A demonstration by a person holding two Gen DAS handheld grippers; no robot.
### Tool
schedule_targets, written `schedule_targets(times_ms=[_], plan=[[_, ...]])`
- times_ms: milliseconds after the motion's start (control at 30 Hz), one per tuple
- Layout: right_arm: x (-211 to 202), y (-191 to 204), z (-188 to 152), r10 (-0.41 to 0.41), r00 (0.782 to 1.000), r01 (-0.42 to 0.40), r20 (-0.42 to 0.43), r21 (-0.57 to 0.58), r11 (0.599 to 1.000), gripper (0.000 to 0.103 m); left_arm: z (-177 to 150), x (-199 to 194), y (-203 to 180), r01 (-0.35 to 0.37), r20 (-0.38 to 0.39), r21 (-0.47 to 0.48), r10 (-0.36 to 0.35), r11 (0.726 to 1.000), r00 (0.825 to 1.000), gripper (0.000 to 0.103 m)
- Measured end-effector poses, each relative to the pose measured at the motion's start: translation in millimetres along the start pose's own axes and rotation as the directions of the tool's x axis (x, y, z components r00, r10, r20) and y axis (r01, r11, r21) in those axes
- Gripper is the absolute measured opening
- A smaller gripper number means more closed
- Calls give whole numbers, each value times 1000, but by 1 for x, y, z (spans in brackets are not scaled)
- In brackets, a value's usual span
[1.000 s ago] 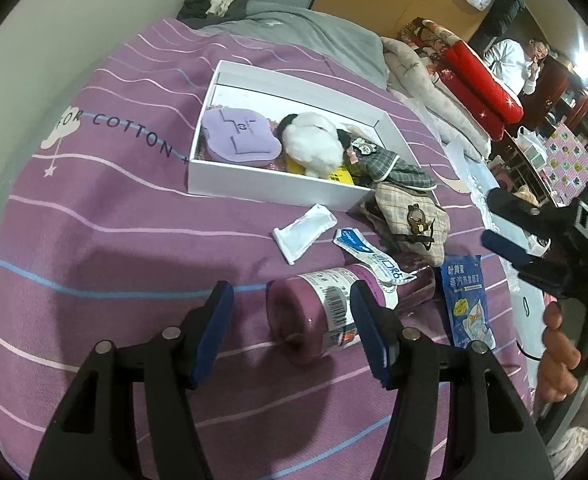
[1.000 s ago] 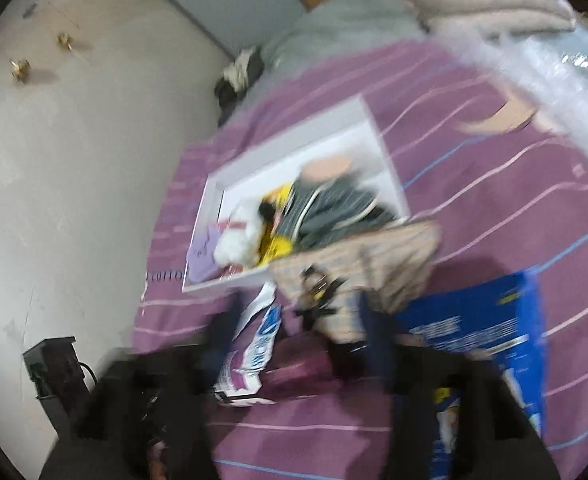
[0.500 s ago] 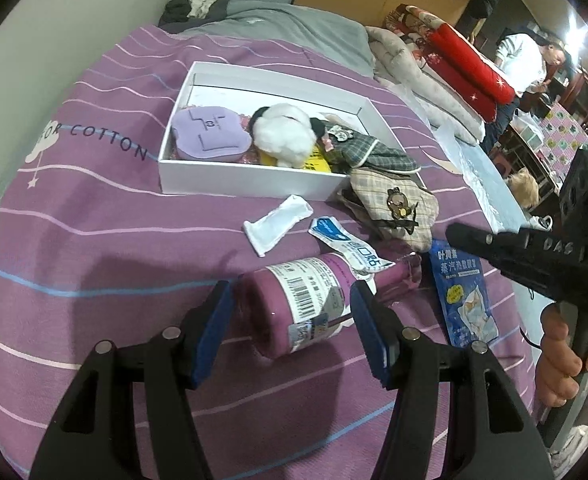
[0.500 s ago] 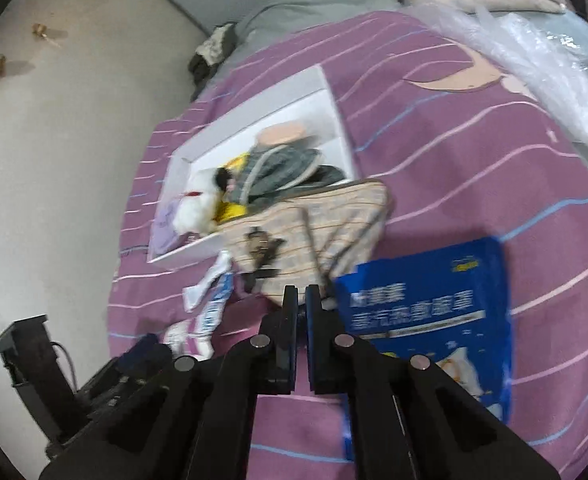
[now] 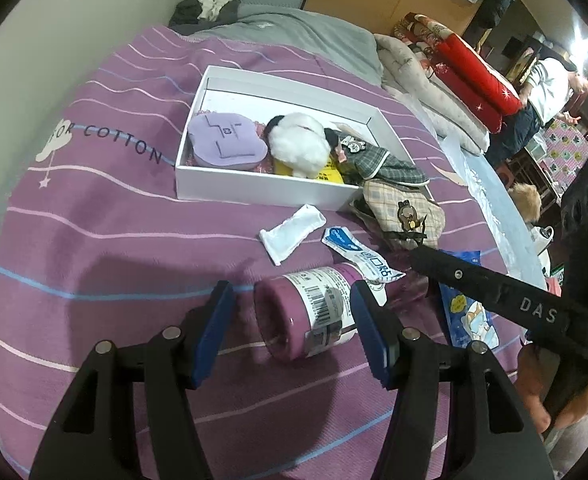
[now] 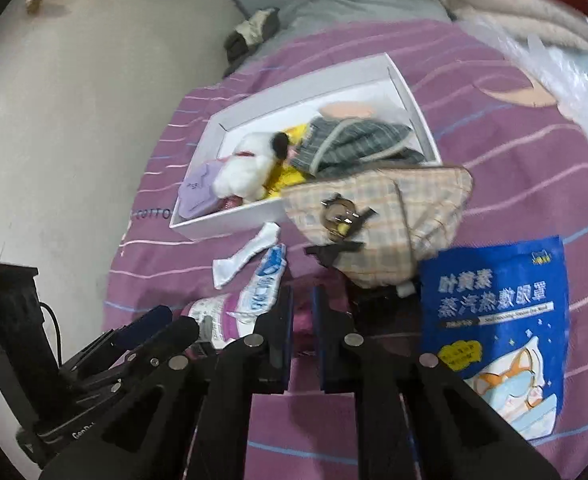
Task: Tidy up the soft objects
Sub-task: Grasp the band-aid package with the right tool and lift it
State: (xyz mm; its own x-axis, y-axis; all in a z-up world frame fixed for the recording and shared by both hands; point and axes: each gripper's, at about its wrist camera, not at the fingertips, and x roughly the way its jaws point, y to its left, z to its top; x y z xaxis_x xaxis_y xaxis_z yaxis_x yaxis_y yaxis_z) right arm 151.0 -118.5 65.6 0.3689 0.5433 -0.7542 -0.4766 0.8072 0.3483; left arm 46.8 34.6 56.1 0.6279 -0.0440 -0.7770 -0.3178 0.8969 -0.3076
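The left gripper (image 5: pixel 292 320) stands released around the lying purple bottle (image 5: pixel 305 316), pads apart from it; just right of the bottle, the right gripper (image 6: pixel 301 312) is clenched, empty; beyond the bottle, the plaid pouch (image 6: pixel 389 216) leans against the white box (image 5: pixel 254 190) holding soft toys.

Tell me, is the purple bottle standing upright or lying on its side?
Lying on its side. The purple bottle rests lengthwise on the bedspread, its round base facing the left wrist camera.

one white box (image 5: pixel 254 190), one purple bottle (image 5: pixel 305 312), two plaid pouches (image 5: pixel 403 210).
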Motion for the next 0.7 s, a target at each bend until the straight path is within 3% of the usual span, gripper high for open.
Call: schedule_targets(times_ms=[67,133,167,367,533,700], plan=[[-3,5,0,28,999,-27,42,-14,1000,16,1,-2,2,5,17,0,-5,1000,1000,61],[-6,9,-1,42,996,-40,73,-30,999,56,1,-4,4,12,26,-1,-12,1000,1000,61],[-6,12,-3,48,995,-45,88,-46,998,62,1,-4,5,14,31,-4,-14,1000,999,61],[3,28,0,3,995,9,104,-109,994,65,5,-6,29,9,54,-92,-4,996,999,61],[26,36,15,-84,995,74,-44,-189,979,65,3,2,66,119,21,-253,-117,960,993,61],[39,39,35,-143,971,101,-193,-212,972,62,0,13,64,96,4,-237,-98,967,995,60]])
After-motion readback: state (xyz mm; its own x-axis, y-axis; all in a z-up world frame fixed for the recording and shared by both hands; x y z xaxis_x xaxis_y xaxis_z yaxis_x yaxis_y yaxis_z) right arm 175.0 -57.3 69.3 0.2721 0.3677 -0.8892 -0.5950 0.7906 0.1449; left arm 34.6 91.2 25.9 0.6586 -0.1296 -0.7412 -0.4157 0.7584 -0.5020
